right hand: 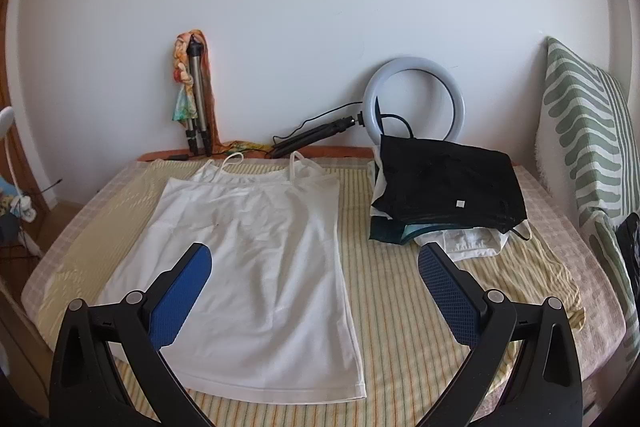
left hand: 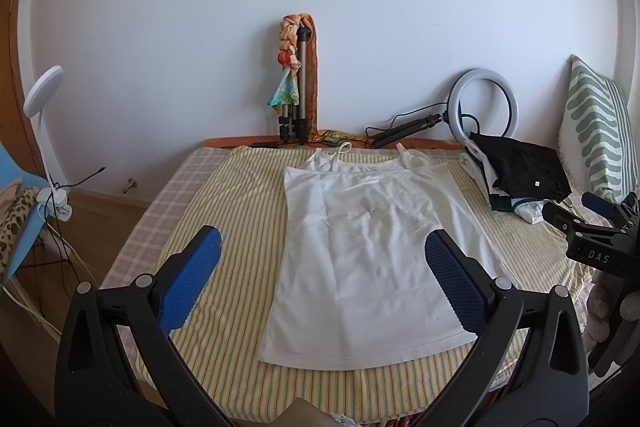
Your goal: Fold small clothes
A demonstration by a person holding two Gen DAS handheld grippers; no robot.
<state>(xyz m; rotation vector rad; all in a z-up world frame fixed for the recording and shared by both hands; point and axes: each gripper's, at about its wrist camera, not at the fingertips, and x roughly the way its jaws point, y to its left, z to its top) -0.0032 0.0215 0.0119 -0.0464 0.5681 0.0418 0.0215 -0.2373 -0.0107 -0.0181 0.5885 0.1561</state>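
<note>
Both pairs of jaws stand wide apart with nothing between them: the left gripper (left hand: 324, 247) hangs above the lower half of a white camisole (left hand: 372, 267), and the right gripper (right hand: 316, 263) hangs above the camisole's right edge and the bare cloth beside it. Each gripper's blue pads (right hand: 180, 295) are clear of the fabric in both views. That camisole lies flat and spread out on a yellow striped cloth (left hand: 232, 227), hem toward the cameras, its thin straps (left hand: 336, 153) reaching toward the far wall. Faint creases run across its middle, and a tiny dark speck sits near its centre (too small to tell what it is). To the right of the camisole, apart from it, sits a pile of clothes (right hand: 448, 203) with a black garment on top, bearing a small white tag, and white and teal pieces beneath. Behind the pile a ring light (right hand: 416, 103) leans against the wall on its black stand. Further left, a folded tripod (right hand: 198, 99) stands upright against the wall with a colourful scarf draped on it. A green-and-white patterned cushion (right hand: 584, 147) is propped at the right edge of the bed. At the far left of the left wrist view, a white desk lamp (left hand: 42, 95) rises beside the bed.
</note>
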